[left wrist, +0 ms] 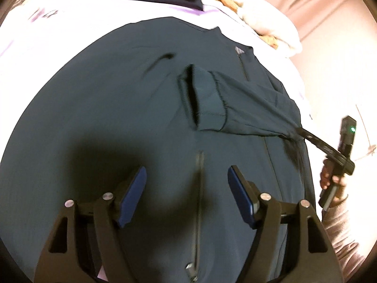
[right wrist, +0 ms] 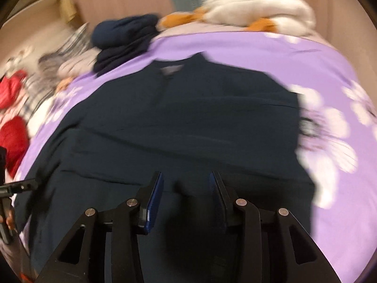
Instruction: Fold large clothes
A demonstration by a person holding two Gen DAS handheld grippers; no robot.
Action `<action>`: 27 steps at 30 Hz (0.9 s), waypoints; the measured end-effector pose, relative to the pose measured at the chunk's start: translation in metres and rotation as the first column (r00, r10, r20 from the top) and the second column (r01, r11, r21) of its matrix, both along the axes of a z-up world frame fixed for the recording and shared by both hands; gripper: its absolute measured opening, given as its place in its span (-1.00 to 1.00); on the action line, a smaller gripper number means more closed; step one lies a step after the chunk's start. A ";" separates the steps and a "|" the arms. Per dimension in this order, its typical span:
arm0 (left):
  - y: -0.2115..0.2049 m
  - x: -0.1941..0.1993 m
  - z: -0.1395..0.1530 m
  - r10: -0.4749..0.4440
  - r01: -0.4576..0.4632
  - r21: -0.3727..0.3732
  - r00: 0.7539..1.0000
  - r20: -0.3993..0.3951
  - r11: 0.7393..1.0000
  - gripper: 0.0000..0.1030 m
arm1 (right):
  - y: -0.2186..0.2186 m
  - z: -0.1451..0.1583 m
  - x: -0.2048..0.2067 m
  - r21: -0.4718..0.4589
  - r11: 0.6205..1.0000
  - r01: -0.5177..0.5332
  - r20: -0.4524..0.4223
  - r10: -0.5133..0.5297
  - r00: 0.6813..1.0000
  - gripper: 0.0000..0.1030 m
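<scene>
A large dark navy zip jacket (left wrist: 117, 108) lies spread front-up on the purple flowered bedsheet (right wrist: 271, 54); it also shows in the right wrist view (right wrist: 188, 122). My left gripper (left wrist: 187, 176) hovers open and empty over the zipper (left wrist: 200, 188). In the left wrist view my right gripper (left wrist: 299, 131) is shut on the jacket's right sleeve (left wrist: 247, 108) and holds it across the chest, cuff (left wrist: 207, 99) hanging free. In the right wrist view the right gripper (right wrist: 186, 184) has its jaws partly apart with dark cloth between them.
A folded dark garment (right wrist: 122, 40) lies at the bed's far side, next to a white and orange plush toy (right wrist: 254, 9). Red and striped clothes (right wrist: 14, 108) are heaped at the left. The bed edge and floor (left wrist: 341, 47) are on the right.
</scene>
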State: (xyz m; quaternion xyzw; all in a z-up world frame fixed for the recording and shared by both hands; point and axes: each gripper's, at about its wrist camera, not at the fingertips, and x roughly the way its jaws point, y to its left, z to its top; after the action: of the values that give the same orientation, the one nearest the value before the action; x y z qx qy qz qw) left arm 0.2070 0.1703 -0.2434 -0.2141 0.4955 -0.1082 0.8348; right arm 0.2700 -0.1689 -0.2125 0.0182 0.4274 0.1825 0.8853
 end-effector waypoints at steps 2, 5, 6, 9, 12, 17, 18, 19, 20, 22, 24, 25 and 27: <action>0.009 -0.004 -0.002 0.023 -0.023 -0.062 1.000 -0.008 0.998 0.41 | 0.037 -0.003 0.017 0.019 0.998 -0.063 -0.027 0.063 0.998 -0.23; 0.012 0.006 0.000 0.043 -0.043 -0.135 0.999 -0.002 0.990 0.41 | 0.074 -0.012 0.026 0.055 0.994 -0.098 -0.055 0.101 0.993 -0.23; 0.012 0.011 0.002 0.045 -0.044 -0.155 0.999 0.004 0.987 0.41 | 0.081 -0.014 0.027 0.051 0.993 -0.102 -0.054 0.104 0.993 -0.23; 0.010 0.043 0.002 0.064 -0.059 -0.249 0.998 0.012 0.967 0.41 | 0.094 -0.017 0.027 0.052 0.992 -0.112 -0.058 0.115 0.992 -0.23; 0.001 0.072 0.000 0.054 -0.051 -0.304 0.999 0.003 0.951 0.38 | 0.094 -0.018 0.024 0.057 0.992 -0.110 -0.051 0.113 0.992 -0.23; -0.014 0.116 -0.018 0.051 -0.068 -0.350 0.997 -0.058 0.934 0.13 | 0.080 -0.016 0.025 0.074 0.992 -0.098 -0.054 0.103 0.993 -0.23; -0.015 0.120 -0.022 0.050 -0.071 -0.359 0.996 -0.069 0.931 0.02 | 0.079 -0.016 0.025 0.077 0.992 -0.097 -0.053 0.102 0.993 -0.23; -0.015 0.122 -0.025 0.046 -0.070 -0.372 0.996 -0.074 0.926 -0.31 | 0.078 -0.016 0.025 0.080 0.992 -0.097 -0.052 0.101 0.993 -0.23; -0.017 0.125 -0.028 0.042 -0.070 -0.396 0.996 -0.080 0.916 -0.64 | 0.078 -0.017 0.025 0.084 0.992 -0.097 -0.053 0.102 0.993 -0.23; -0.017 0.124 -0.029 0.031 -0.057 -0.426 0.997 -0.066 0.903 -0.90 | 0.077 -0.017 0.025 0.086 0.992 -0.091 -0.052 0.096 0.994 -0.23; -0.022 0.117 -0.027 -0.015 -0.010 -0.436 0.998 -0.054 0.900 -0.91 | 0.074 -0.019 0.024 0.085 0.993 -0.082 -0.063 0.088 0.994 -0.23; -0.023 0.113 -0.027 -0.035 0.008 -0.441 0.998 -0.055 0.898 -0.91 | 0.074 -0.021 0.022 0.082 0.993 -0.084 -0.081 0.090 0.993 -0.23; -0.026 0.097 -0.024 -0.098 0.063 -0.416 0.993 -0.065 0.907 -0.88 | 0.072 -0.022 0.016 0.071 0.992 -0.102 -0.099 0.109 0.989 -0.23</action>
State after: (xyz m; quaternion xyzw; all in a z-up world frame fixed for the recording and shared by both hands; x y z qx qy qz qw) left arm 0.3044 0.1439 -0.2677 -0.3693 0.5046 -0.2356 0.7440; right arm 0.2864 -0.0970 -0.2347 0.0338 0.4665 0.2418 0.8502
